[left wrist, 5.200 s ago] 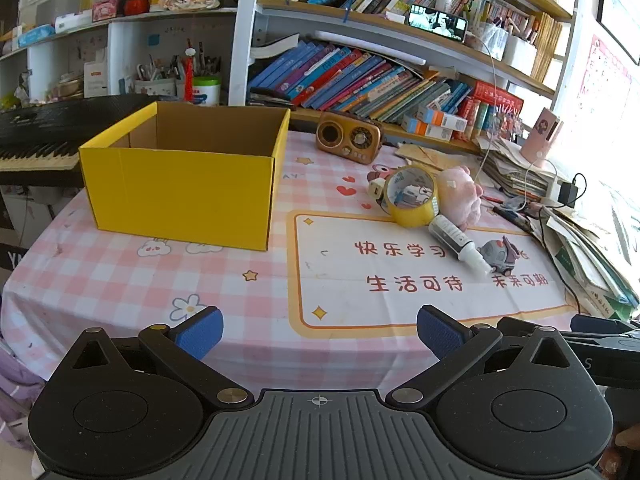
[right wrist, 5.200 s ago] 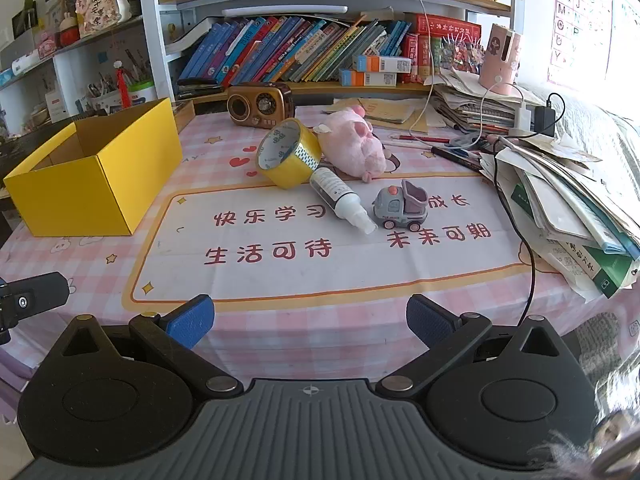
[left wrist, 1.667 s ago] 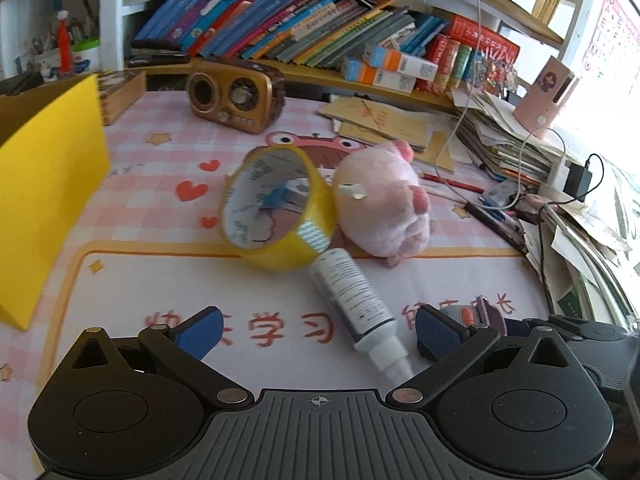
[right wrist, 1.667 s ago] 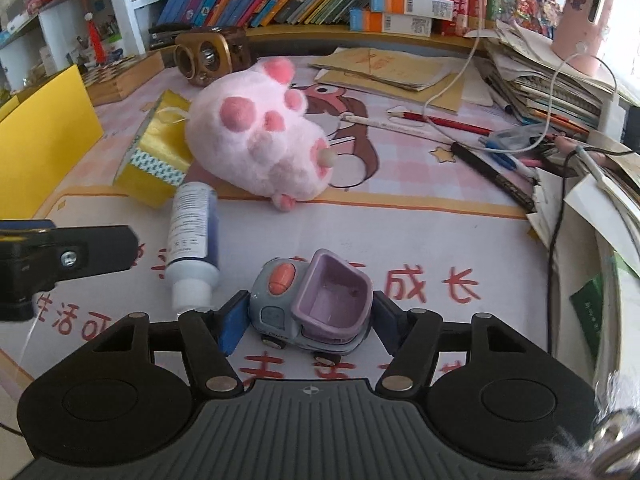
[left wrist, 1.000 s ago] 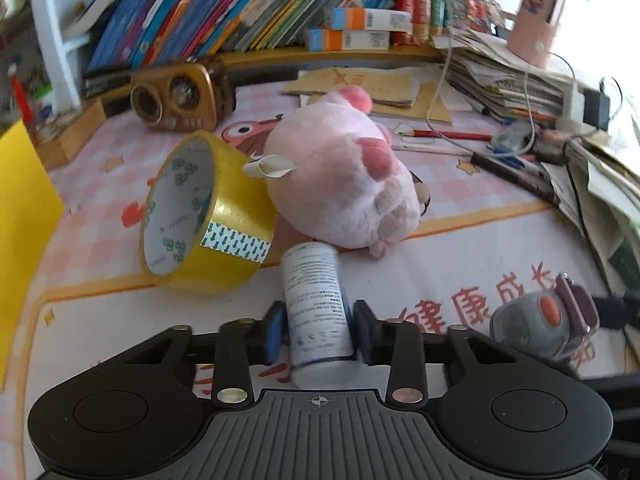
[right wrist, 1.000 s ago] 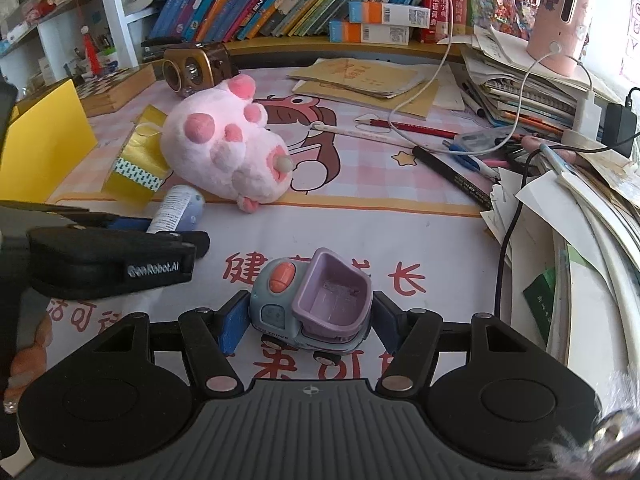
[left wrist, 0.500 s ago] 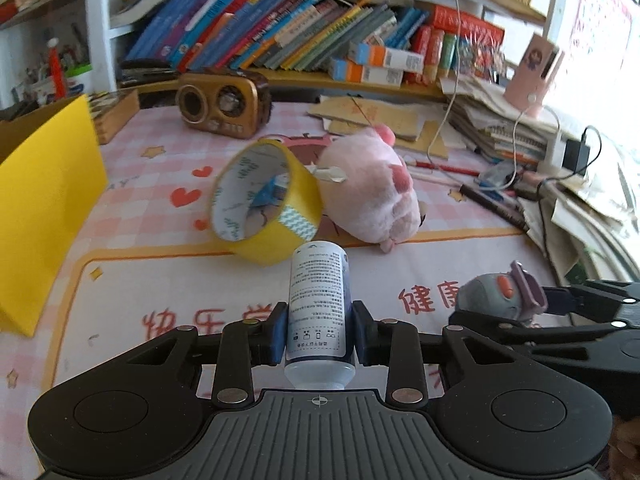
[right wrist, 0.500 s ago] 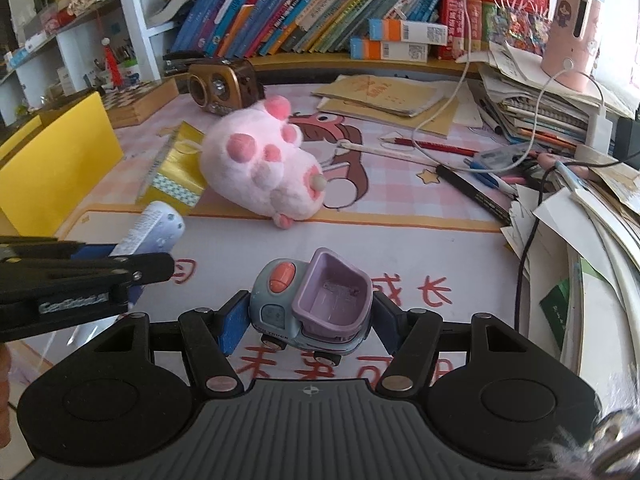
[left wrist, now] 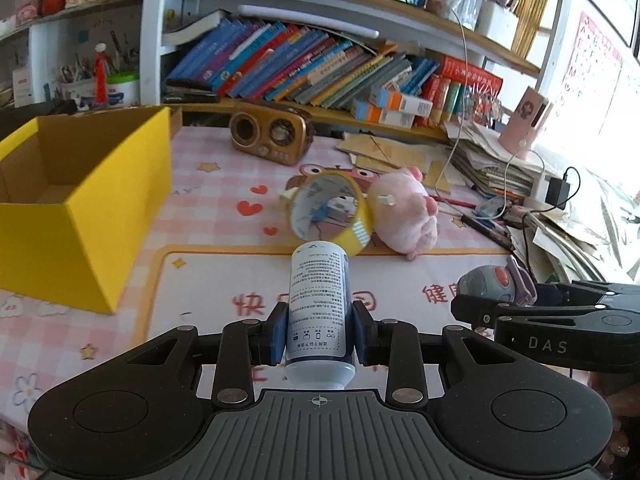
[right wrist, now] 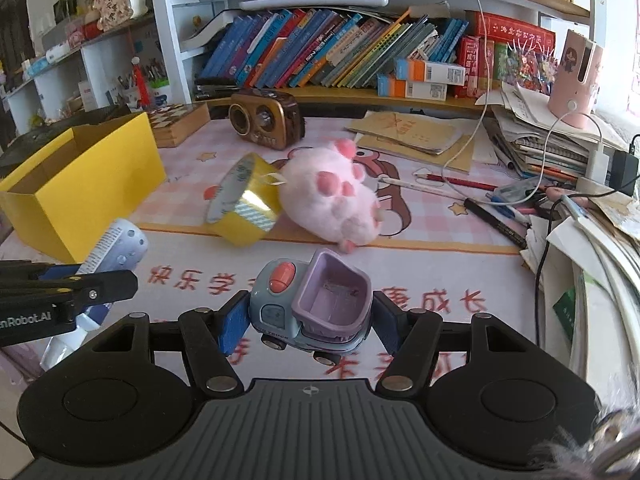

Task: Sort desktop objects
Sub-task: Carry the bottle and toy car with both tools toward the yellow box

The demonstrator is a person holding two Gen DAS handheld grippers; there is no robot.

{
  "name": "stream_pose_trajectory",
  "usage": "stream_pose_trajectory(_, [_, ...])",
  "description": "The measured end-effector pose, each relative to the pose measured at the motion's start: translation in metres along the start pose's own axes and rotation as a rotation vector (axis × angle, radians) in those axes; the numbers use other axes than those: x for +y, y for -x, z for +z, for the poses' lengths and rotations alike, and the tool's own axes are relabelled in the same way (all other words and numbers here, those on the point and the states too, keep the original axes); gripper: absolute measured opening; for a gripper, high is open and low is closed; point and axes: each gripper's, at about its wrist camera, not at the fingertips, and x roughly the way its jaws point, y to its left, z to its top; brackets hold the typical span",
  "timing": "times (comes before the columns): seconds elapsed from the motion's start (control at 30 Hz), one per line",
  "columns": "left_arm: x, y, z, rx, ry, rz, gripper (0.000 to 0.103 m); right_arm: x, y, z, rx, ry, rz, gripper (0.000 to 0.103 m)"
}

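My left gripper (left wrist: 319, 334) is shut on a white bottle (left wrist: 319, 300) with a printed label, held above the table mat. My right gripper (right wrist: 310, 322) is shut on a small blue and purple toy truck (right wrist: 316, 308), also lifted off the mat. In the left wrist view the toy truck (left wrist: 494, 284) shows at the right in the other gripper. In the right wrist view the bottle (right wrist: 114, 252) shows at the left. An open yellow box (left wrist: 76, 208) stands at the left, also the yellow box (right wrist: 80, 184). A yellow tape roll (left wrist: 330, 210) and a pink plush toy (left wrist: 404, 212) lie behind on the mat.
A brown radio (left wrist: 270, 138) stands at the back before a bookshelf (left wrist: 320, 64). Papers, cables and pens (right wrist: 560, 200) pile up along the right side. A chessboard box (right wrist: 178, 124) lies behind the yellow box. The pink checked tablecloth (left wrist: 200, 184) lies between box and tape.
Both grippers have risen and drawn back from the tape and plush with their objects held. The left one has swung left, so the yellow box has come into its view.
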Motion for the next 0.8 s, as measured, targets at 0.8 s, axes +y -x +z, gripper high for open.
stream_pose_trajectory(0.8, [0.109, 0.097, -0.051, -0.019, -0.022, -0.057, 0.032, 0.153, 0.042, -0.052, -0.008, -0.011, -0.024, 0.062])
